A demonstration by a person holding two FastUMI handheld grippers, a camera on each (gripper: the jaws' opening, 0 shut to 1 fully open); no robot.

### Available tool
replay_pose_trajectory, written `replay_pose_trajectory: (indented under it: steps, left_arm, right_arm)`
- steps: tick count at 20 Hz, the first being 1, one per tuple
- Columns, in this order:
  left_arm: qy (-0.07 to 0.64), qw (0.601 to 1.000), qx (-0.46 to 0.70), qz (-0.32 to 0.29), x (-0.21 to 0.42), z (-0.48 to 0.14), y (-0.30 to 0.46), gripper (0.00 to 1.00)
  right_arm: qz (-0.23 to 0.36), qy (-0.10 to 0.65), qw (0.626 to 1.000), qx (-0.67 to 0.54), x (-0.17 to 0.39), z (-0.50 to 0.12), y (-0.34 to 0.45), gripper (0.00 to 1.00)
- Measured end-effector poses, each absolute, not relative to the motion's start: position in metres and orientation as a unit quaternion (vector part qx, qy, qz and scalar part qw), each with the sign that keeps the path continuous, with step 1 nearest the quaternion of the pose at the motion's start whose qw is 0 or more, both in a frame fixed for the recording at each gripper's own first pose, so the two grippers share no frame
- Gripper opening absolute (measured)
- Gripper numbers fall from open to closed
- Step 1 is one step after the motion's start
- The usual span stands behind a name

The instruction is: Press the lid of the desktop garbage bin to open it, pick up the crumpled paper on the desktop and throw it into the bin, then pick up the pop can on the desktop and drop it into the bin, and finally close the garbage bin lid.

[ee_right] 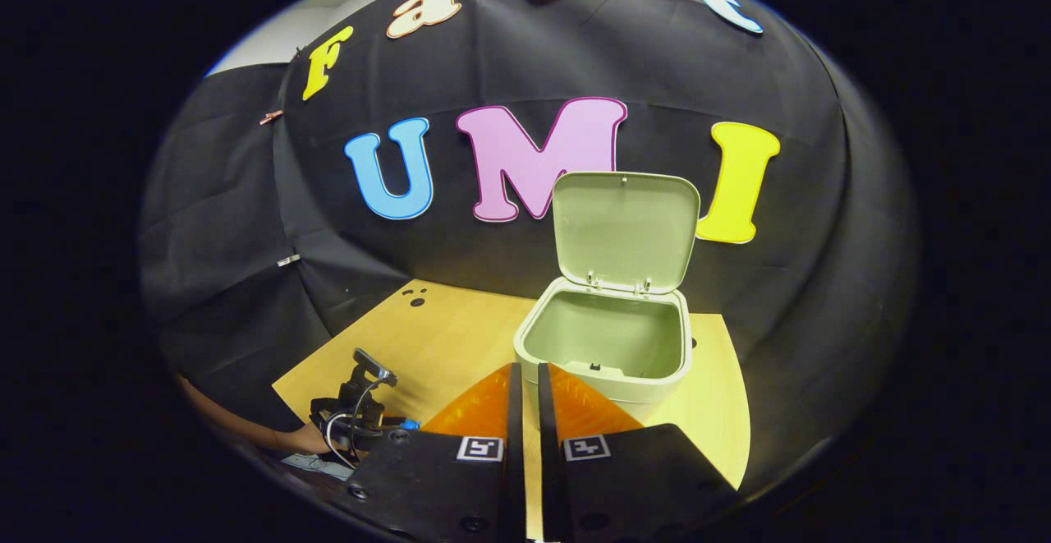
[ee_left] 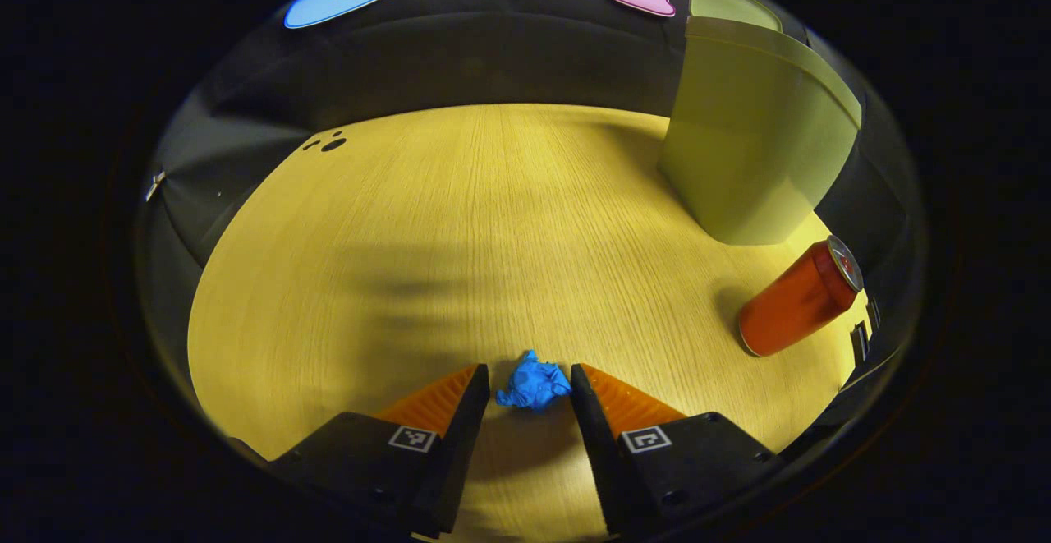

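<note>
The blue crumpled paper (ee_left: 534, 385) lies on the wooden table (ee_left: 410, 239), right between the tips of my left gripper (ee_left: 531, 379). That gripper is open and its fingers flank the paper closely; whether they touch it I cannot tell. A red pop can (ee_left: 800, 296) stands to the right, in front of the green bin (ee_left: 747, 149). In the right gripper view the bin (ee_right: 608, 346) stands open with its lid (ee_right: 624, 231) upright. My right gripper (ee_right: 528, 372) hovers in front of the bin, shut with nothing in it. The left gripper (ee_right: 353, 411) sits low on the table at far left.
Black cloth walls close in the table at the back and sides. A few small dark holes (ee_left: 332, 144) mark the table's far left corner. A hand and sleeve (ee_right: 271, 436) hold the left gripper near the table's front edge.
</note>
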State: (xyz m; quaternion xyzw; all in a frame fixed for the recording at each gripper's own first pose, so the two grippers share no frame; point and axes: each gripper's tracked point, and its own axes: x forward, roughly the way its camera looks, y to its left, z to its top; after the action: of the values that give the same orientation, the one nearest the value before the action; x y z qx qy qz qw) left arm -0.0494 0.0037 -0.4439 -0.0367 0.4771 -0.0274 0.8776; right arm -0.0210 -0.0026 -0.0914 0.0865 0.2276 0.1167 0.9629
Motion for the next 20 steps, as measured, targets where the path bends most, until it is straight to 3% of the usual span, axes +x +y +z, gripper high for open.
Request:
replay_pose_trajectory:
  steps: [3, 8, 20]
  left_arm:
    - [0.472, 0.88, -0.037, -0.032, -0.045, -0.443, -0.001, 0.6]
    - [0.456, 0.883, -0.089, -0.066, -0.038, -0.426, -0.01, 0.41]
    - [0.271, 0.94, -0.141, -0.152, 0.048, -0.227, -0.066, 0.41]
  right_arm:
    - [0.119, 0.233, 0.961, 0.087, -0.022, -0.093, -0.001, 0.12]
    - [0.117, 0.228, 0.962, 0.093, -0.019, -0.091, 0.0, 0.12]
    - [0.124, 0.242, 0.957, 0.104, -0.026, -0.102, 0.012, 0.27]
